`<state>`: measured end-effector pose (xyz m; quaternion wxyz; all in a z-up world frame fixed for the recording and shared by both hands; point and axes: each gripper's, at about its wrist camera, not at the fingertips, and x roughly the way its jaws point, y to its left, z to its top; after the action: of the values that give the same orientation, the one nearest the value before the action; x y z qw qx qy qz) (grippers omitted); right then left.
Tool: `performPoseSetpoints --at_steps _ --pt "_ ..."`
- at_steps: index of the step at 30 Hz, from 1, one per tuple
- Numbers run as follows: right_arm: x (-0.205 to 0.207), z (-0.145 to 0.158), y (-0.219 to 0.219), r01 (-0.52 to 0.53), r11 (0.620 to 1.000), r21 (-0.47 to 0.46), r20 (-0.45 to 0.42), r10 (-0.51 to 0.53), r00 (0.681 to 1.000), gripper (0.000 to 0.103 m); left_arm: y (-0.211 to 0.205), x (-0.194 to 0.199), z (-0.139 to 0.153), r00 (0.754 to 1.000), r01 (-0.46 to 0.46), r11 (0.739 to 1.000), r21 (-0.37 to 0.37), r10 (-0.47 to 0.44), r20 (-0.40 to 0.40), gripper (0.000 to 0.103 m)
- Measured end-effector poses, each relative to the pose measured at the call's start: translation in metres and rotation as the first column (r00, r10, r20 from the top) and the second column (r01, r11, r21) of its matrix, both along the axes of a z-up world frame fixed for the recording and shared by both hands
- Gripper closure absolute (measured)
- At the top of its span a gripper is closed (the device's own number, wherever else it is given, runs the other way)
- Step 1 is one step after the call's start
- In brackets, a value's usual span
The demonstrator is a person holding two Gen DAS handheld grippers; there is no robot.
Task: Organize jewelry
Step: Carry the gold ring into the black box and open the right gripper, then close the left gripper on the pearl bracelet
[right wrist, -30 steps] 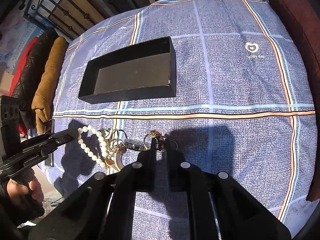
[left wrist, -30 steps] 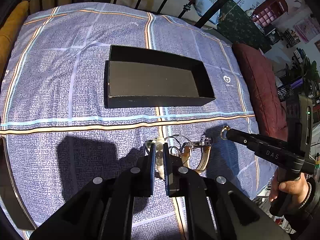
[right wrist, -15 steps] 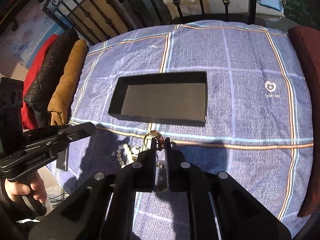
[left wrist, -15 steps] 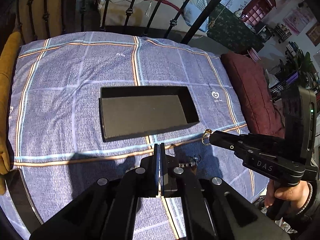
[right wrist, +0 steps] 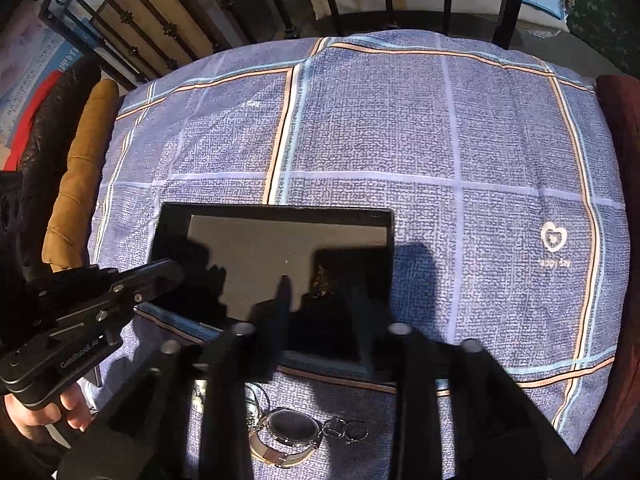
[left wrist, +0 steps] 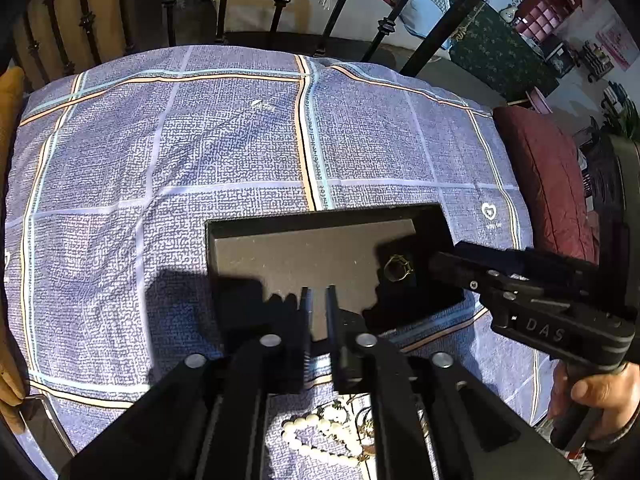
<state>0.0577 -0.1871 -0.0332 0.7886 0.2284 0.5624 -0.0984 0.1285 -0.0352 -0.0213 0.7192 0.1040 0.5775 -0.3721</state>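
A black open tray [left wrist: 256,227] [right wrist: 172,216] lies on the blue checked cloth. A gold ring [left wrist: 397,269] [right wrist: 321,276] lies on the tray floor at its right end, in shadow. My right gripper [right wrist: 322,300] is open and empty, its fingers spread over the tray's right end above the ring; it also shows in the left wrist view [left wrist: 440,264]. My left gripper [left wrist: 318,300] hovers over the tray's near edge with a narrow gap between its fingers and nothing in it. A pearl string [left wrist: 316,440] and a wristwatch [right wrist: 286,432] lie on the cloth below the grippers.
A dark red cushion [left wrist: 548,184] lies at the cloth's right edge and a mustard cushion [right wrist: 76,184] at its left. A black iron bedstead [left wrist: 280,4] stands beyond the far edge. Small rings [right wrist: 346,429] lie beside the watch.
Both grippers moved forward over the tray. My right gripper opened and the gold ring it held now lies in the tray. The left gripper no longer holds the pearls and its fingers parted slightly.
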Motion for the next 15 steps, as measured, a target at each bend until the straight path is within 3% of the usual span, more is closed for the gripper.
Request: performPoseSetpoints --at_steps 1,2,5,9,15 --pt "-0.004 0.004 0.000 0.006 1.000 -0.014 0.011 -0.006 1.000 0.047 0.005 -0.005 0.002 1.000 0.005 1.000 0.008 -0.005 0.020 0.056" --pt "-0.010 0.007 -0.001 0.009 1.000 -0.022 0.018 -0.008 1.000 0.047 0.012 -0.013 0.005 0.999 0.008 1.000 0.015 -0.009 0.045 0.038" --pt "-0.034 0.012 0.000 0.026 1.000 -0.008 0.031 -0.026 0.999 0.047 0.032 -0.034 0.005 0.999 0.017 1.000 0.019 -0.018 0.031 0.030" --pt "-0.076 0.005 0.010 0.057 0.997 0.046 0.007 -0.057 0.998 0.047 0.052 -0.068 -0.016 0.999 0.040 0.996 0.080 -0.038 -0.024 0.027" --pt "-0.125 -0.014 0.036 0.070 0.990 0.125 -0.041 -0.066 0.997 0.047 0.073 -0.077 -0.044 0.994 -0.041 0.994 0.103 0.051 -0.095 0.027"
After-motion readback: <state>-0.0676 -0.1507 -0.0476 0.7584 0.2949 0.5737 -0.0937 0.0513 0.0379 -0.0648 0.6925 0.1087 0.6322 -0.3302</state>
